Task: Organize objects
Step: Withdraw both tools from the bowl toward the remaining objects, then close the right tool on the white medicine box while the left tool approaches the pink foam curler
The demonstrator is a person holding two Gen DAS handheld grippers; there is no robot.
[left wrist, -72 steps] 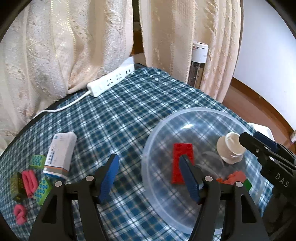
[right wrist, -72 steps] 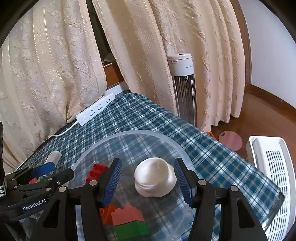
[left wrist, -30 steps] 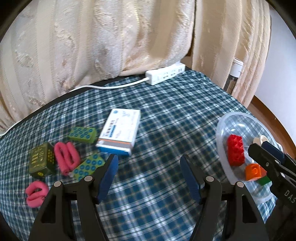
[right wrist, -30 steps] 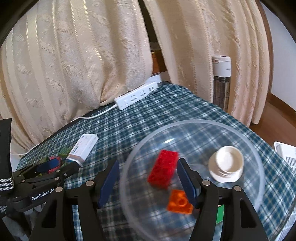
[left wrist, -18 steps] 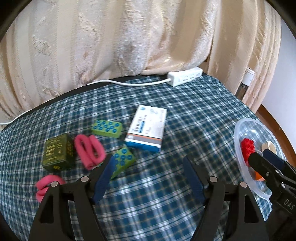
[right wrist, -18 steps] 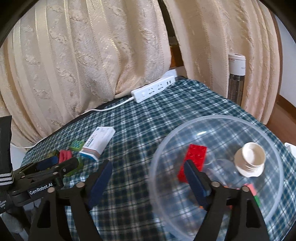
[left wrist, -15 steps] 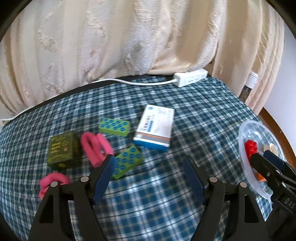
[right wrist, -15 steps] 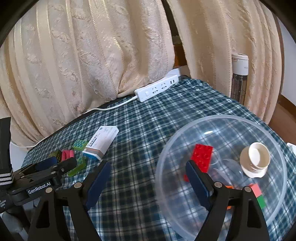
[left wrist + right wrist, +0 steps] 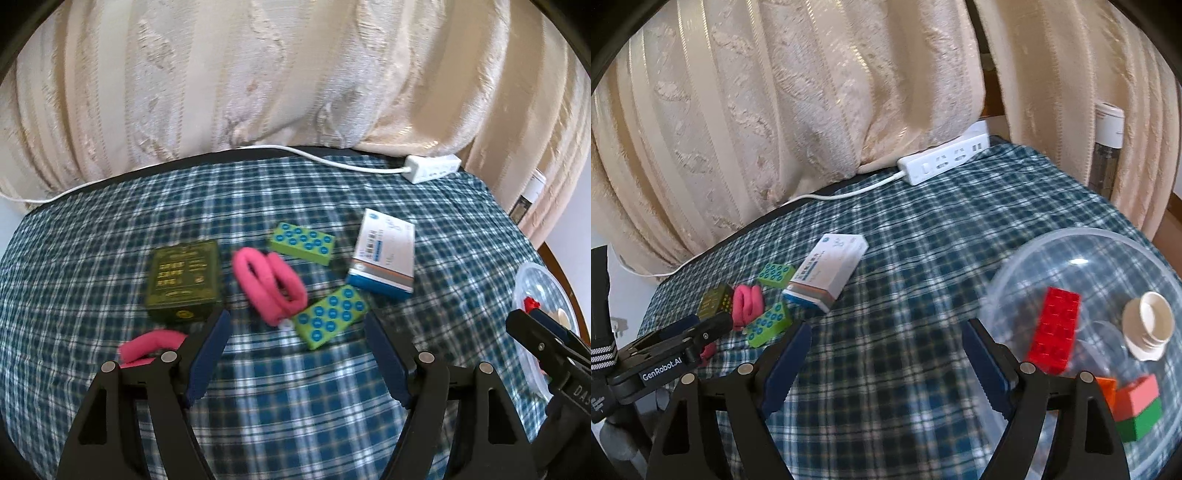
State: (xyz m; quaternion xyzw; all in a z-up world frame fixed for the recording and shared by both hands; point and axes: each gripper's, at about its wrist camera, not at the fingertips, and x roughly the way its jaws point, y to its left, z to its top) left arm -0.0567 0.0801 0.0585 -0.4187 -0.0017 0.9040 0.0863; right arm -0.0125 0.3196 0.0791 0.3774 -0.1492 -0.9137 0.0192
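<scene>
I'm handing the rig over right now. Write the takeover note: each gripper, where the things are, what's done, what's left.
Left gripper: open, empty, over the loose pile on the checked blue tablecloth.
Right gripper: open, empty, beside the clear plastic bowl.
Done: bowl holds a red building brick, a white cap, an orange brick and a pink-and-green brick.
Left on the cloth: two green studded blocks, a white and blue carton, a dark green box, two pink fabric rolls. The nearer green block looks the easiest next pick for the left gripper.
</scene>
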